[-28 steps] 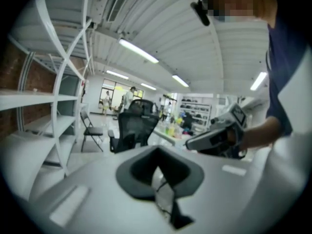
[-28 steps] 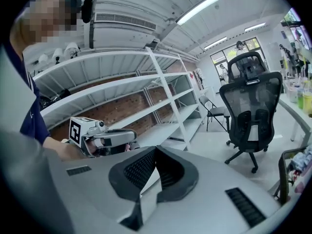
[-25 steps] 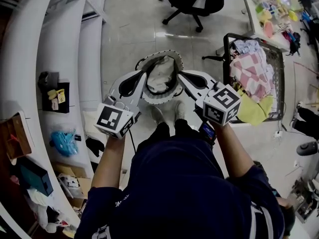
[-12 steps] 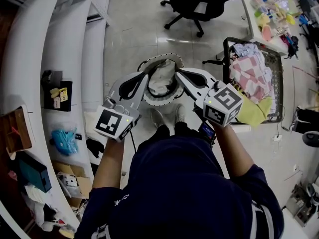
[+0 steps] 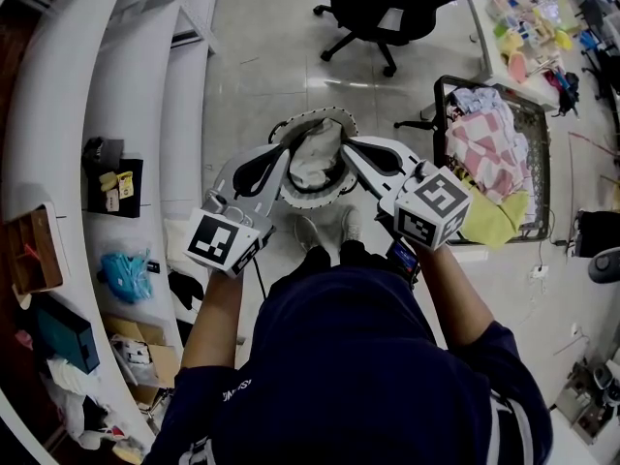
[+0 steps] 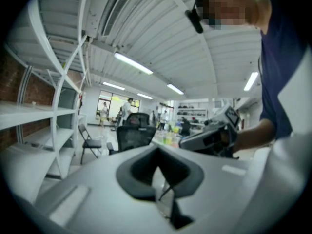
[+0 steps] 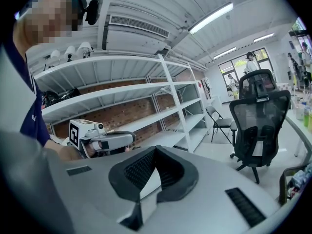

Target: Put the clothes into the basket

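— What are the jaws gripping?
— The left gripper (image 5: 279, 155) is clenching the round basket's (image 5: 312, 198) rim, and the right gripper (image 5: 349, 151) is pinching the opposite rim.
— And the clothes?
— A white garment (image 5: 315, 153) is lying between both jaws. The clothes pile (image 5: 489, 134), right of the right jaws, is probably awaiting transfer.

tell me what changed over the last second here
Almost nothing. The left gripper and right gripper shifted only slightly, their tips still at the white cloth over the round basket. Nothing was visibly taken or let go. The clothes pile at right is untouched.
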